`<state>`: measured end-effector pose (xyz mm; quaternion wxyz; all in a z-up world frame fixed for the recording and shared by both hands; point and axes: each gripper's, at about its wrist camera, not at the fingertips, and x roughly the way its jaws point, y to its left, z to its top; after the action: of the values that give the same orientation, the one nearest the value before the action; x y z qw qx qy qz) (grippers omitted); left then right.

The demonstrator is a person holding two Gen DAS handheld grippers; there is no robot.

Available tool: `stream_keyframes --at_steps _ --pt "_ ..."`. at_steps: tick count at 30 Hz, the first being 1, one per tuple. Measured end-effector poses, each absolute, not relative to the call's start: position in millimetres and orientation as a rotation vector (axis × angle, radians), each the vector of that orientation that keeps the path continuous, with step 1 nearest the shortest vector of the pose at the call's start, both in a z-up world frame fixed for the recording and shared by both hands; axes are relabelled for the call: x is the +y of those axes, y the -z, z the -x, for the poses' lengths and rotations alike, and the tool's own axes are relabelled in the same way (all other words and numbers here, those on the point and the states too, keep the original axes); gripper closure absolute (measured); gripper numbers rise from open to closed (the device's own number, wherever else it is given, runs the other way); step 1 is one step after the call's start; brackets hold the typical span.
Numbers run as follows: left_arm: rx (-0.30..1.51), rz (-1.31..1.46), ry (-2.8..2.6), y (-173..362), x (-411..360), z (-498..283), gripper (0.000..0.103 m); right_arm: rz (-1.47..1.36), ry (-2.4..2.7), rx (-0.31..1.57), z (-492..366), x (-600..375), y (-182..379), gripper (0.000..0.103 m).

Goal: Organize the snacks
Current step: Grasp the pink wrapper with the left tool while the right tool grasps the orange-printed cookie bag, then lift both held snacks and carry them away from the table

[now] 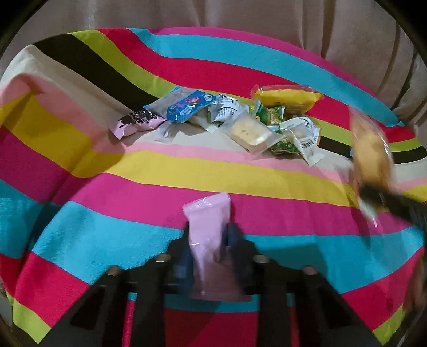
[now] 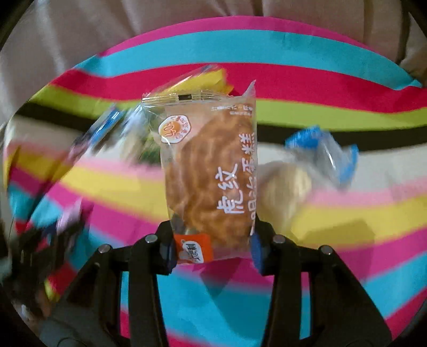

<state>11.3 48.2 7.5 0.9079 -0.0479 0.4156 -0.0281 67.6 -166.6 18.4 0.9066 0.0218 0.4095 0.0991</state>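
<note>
the left tool (image 1: pixel 208 235) is clamped on a plain pink packet (image 1: pixel 208 227), which stands up between its 2 fingers, above the pink and blue stripes near the front edge of the tabletop. the tabletop is covered with a striped cloth (image 1: pixel 186 173) in pink, blue, red, yellow, green and black.

the right tool (image 2: pixel 212 248) is clamped on a clear packet with a brown striped cake (image 2: pixel 210 173) inside. its blue pads (image 2: pixel 257 252) press on the lower end of this packet, and the packet points up and away from the tool. from the left wrist view this same cake packet (image 1: pixel 371 157) shows blurred at the right edge of the tabletop, held above the cloth.

the other snacks lie in a loose row across the middle of the tabletop, toward the far edge. from left to right there is a pink packet with black letters (image 1: pixel 138 122), a blue packet with a cartoon figure (image 1: pixel 186 106), a white and green packet (image 1: pixel 224 109), a clear packet with a pale square cake (image 1: pixel 250 132), some green packets (image 1: pixel 269 114) and a yellow packet (image 1: pixel 288 100) behind them. many of them touch or overlap.

in the right wrist view, a blurred clear packet with blue ends (image 2: pixel 323 154) lies on the cloth to the right of the held cake. beige fabric (image 1: pixel 267 16) hangs behind the far edge.
</note>
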Motion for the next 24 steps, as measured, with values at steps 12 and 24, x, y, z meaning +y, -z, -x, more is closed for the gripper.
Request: stream_keyframes --at_steps 12,24 --pt "0.815 0.097 0.069 -14.9 45.5 40.7 0.081 -0.058 -0.175 0.904 35.8 -180.1 -12.0 0.056" --pt "0.791 0.092 0.089 -27.9 38.6 59.2 0.081 -0.011 -0.104 0.941 63.3 -163.7 -9.5 0.056"
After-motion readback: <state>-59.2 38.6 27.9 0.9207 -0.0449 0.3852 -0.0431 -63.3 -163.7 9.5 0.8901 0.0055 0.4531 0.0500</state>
